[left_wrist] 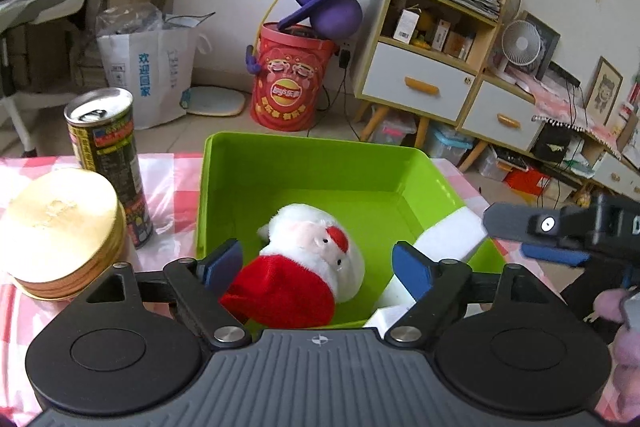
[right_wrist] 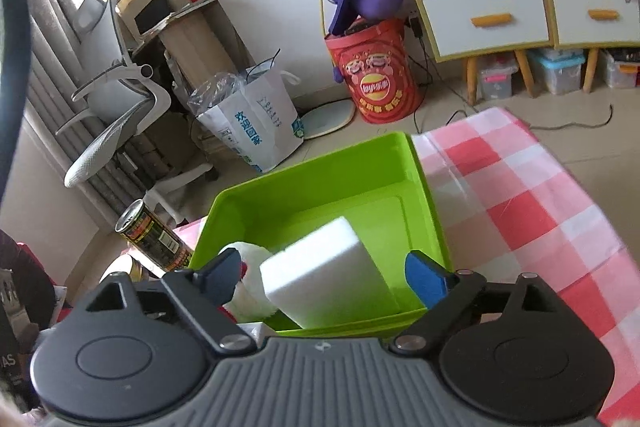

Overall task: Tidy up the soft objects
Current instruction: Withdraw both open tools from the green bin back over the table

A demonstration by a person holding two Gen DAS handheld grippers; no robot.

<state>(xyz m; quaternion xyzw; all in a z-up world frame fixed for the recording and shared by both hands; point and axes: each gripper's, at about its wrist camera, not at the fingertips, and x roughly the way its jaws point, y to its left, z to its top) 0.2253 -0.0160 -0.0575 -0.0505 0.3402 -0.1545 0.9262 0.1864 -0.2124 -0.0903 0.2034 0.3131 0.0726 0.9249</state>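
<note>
A green plastic bin [left_wrist: 304,163] stands on the checked tablecloth. In it lies a white and red Santa plush [left_wrist: 312,267], on its side. My left gripper [left_wrist: 316,267] is open, its blue pads either side of the plush without squeezing it. A white foam block [left_wrist: 448,239] leans in the bin's right part. In the right wrist view the same block [right_wrist: 332,271] sits between the open pads of my right gripper [right_wrist: 328,277], inside the bin [right_wrist: 320,179]. The plush [right_wrist: 252,291] shows partly behind the left finger. The right gripper also shows in the left wrist view [left_wrist: 532,231].
A tall black and yellow can [left_wrist: 108,163] and a stack of round gold lids [left_wrist: 60,227] stand left of the bin. Pink and white checked cloth [right_wrist: 520,195] covers the table right of the bin. A red snack bucket [left_wrist: 292,79], paper bag and cabinets stand beyond the table.
</note>
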